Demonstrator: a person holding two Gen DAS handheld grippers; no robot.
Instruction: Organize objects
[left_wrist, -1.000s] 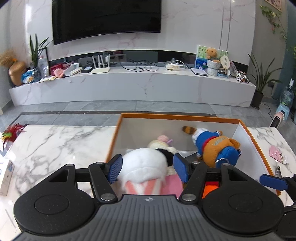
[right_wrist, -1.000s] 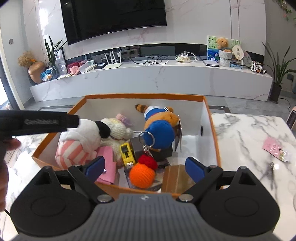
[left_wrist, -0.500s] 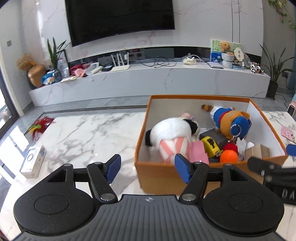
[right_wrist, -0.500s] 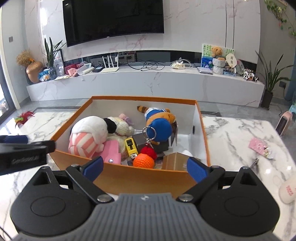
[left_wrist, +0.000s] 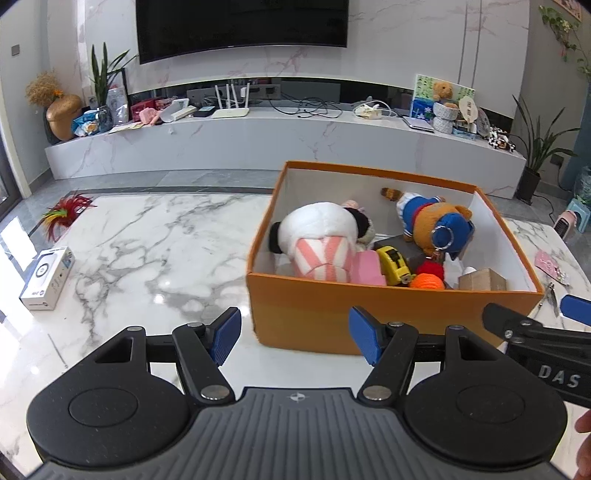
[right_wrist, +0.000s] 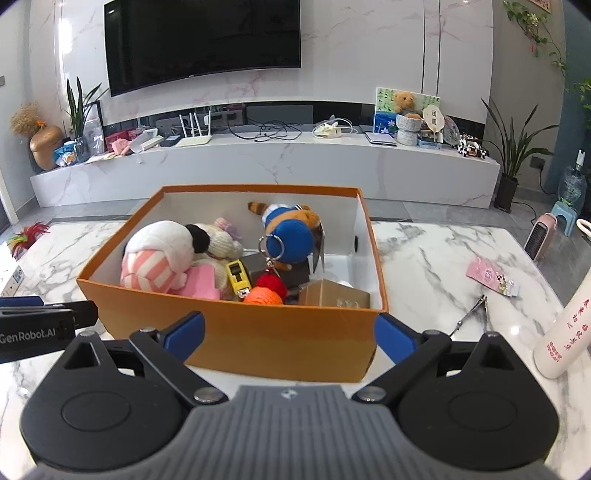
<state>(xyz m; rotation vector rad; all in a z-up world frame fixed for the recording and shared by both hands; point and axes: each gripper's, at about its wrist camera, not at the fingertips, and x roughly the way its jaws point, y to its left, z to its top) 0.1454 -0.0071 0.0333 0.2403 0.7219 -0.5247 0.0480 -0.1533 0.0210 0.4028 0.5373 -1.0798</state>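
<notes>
Box (right_wrist: 280, 343) | left tongs (left_wrist: 295, 339) parted, empty | right tongs (right_wrist: 290, 338) opening, empty

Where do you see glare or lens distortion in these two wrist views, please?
Left wrist view: window glare on the marble table left of the orange box, and the TV console bows from fisheye. Right wrist view: glare on the table's right side, the wall panels curve, and the corners darken.
</notes>
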